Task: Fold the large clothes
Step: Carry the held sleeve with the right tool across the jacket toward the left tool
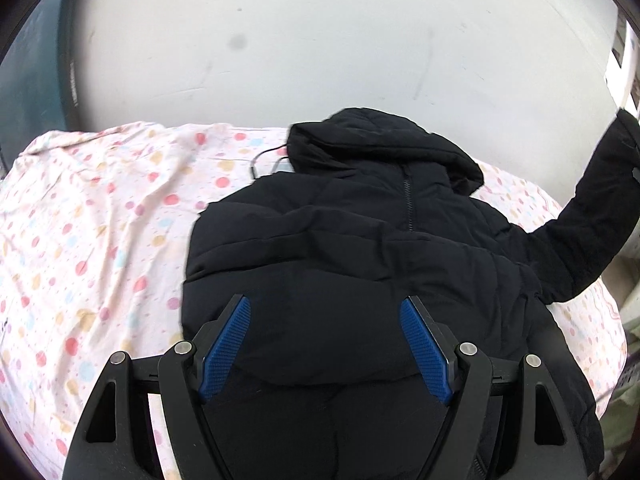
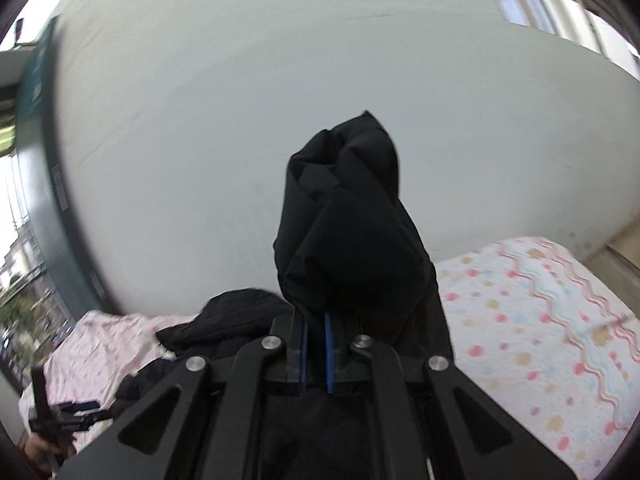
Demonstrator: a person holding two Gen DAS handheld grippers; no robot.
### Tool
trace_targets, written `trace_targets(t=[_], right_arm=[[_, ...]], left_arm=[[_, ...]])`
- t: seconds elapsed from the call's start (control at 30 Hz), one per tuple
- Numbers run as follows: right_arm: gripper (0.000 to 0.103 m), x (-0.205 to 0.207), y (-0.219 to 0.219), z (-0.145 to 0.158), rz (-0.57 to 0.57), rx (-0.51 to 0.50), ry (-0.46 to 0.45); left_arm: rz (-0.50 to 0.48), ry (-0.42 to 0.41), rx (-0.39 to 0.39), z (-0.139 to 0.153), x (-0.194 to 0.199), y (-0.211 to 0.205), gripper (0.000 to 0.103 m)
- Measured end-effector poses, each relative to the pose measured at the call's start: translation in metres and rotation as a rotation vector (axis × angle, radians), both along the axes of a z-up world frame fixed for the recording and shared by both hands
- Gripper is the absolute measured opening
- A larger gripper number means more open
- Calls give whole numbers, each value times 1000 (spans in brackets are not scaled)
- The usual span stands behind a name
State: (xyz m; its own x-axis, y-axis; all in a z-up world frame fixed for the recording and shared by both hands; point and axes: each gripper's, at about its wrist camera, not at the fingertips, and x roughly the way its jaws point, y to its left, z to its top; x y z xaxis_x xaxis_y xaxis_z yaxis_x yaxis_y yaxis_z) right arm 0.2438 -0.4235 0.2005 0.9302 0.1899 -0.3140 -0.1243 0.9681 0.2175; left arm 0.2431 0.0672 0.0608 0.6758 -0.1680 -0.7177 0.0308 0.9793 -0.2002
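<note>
The jaws of the right gripper [image 2: 316,354] are clenched on a sleeve [image 2: 352,216] of the black jacket [image 1: 360,248], and the sleeve is held raised above the bed [image 1: 100,240]. The jaws of the left gripper [image 1: 326,344] are released and spread wide over the jacket's lower part, with nothing pressed between them. The jacket is laid front up on the dotted sheet [image 2: 540,320], its hood [image 1: 380,144] towards the wall [image 1: 320,40].
</note>
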Motion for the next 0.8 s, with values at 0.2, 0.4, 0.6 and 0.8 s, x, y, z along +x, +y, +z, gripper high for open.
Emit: trace_targets(t=[0.2,0.4,0.6,0.8], right_arm=[[6,-10,92,-15,203,-122,24],[6,-30,167,-49,360,-218,77],[6,-39,217,-80,444,-276,127],[6,-22,240,-89,438,-313,146]], left_arm=[[31,3,-15,-1,-7,15,76],[49,-1,-31,-3,-9,23,76],[69,-3,-43,-3,-10,30,76],[89,5,-51,-7,-13,39,76]])
